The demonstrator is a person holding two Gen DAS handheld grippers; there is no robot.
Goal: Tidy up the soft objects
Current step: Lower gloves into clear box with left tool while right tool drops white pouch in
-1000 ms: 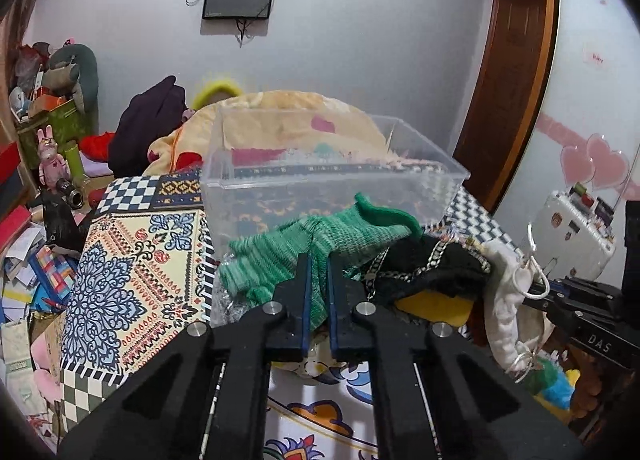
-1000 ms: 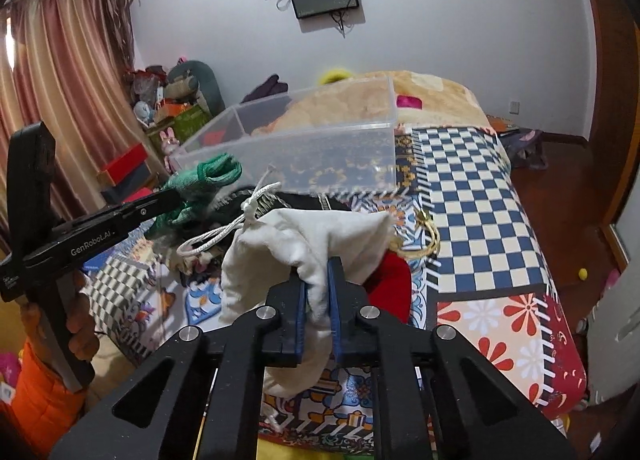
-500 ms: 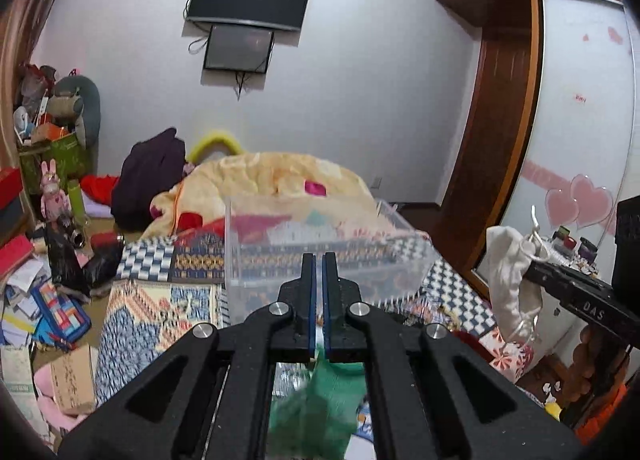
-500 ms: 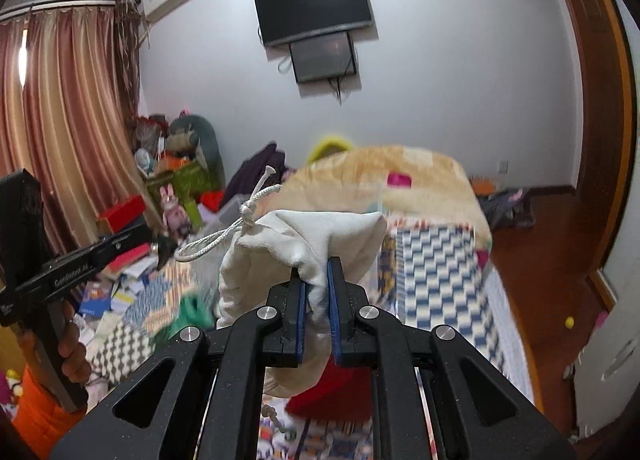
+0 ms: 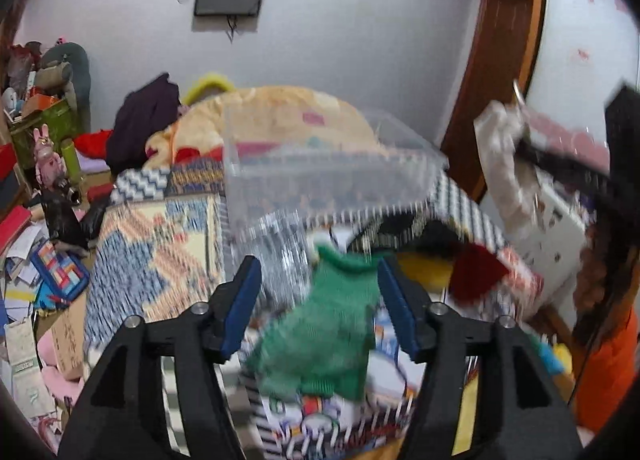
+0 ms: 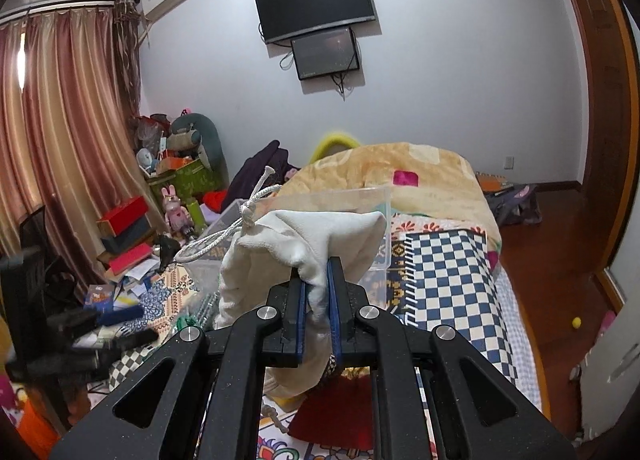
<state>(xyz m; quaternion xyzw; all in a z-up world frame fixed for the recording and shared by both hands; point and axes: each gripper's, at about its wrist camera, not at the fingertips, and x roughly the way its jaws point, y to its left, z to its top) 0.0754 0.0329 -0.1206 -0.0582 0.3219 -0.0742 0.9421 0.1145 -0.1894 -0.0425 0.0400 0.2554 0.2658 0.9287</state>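
My left gripper (image 5: 320,292) is open, its blue pads wide apart. A green knitted glove (image 5: 324,336) lies blurred below and between them, on the patterned bed cover in front of the clear plastic bin (image 5: 320,175). My right gripper (image 6: 316,292) is shut on a white drawstring pouch (image 6: 296,252) and holds it up in the air; the pouch also shows at the right of the left wrist view (image 5: 504,167). The bin shows behind the pouch in the right wrist view (image 6: 380,236). A red cloth (image 5: 476,272) and a black patterned cloth (image 5: 412,227) lie beside the glove.
A beige blanket (image 6: 400,171) is heaped behind the bin. The checkered bed cover (image 6: 448,272) runs to the right edge, with wooden floor (image 6: 552,244) beyond. Boxes, toys and papers (image 6: 132,244) clutter the left side. A wardrobe (image 5: 580,59) stands right.
My left gripper has opened and the green glove has dropped out of it onto the bed. My right gripper still holds the white pouch, raised higher than a second ago.
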